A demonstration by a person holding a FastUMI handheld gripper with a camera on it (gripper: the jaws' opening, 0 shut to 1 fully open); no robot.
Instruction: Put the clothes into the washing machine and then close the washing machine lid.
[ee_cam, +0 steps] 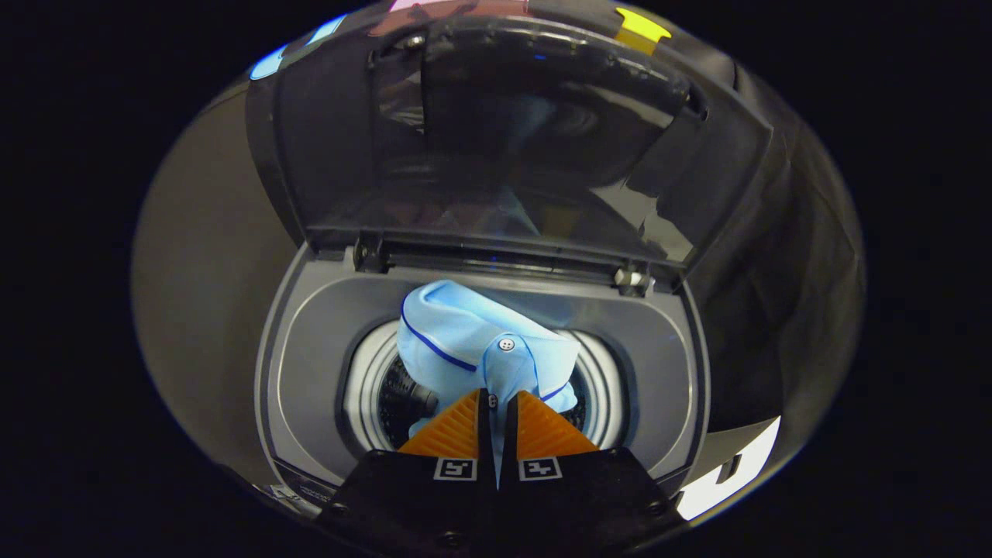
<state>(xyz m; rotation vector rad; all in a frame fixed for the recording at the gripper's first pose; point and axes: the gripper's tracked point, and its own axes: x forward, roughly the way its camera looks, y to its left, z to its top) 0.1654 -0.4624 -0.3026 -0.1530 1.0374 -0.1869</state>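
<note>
Dark booth, washer [310,364] below me, lid [511,132] propped up at the far side.
My tongs [496,407] pinch the shirt [473,341] over the drum [372,387]; next I lower, release, then close the lid.

The shirt [473,341] hangs in the washing machine's [310,341] drum opening, pinched between the fingers [453,430]; the lid [504,132] stands raised behind.

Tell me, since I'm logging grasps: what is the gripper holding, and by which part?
The gripper is shut on the light blue shirt, pinching a fold of fabric near its buttoned placket, over the open washing machine drum.
</note>
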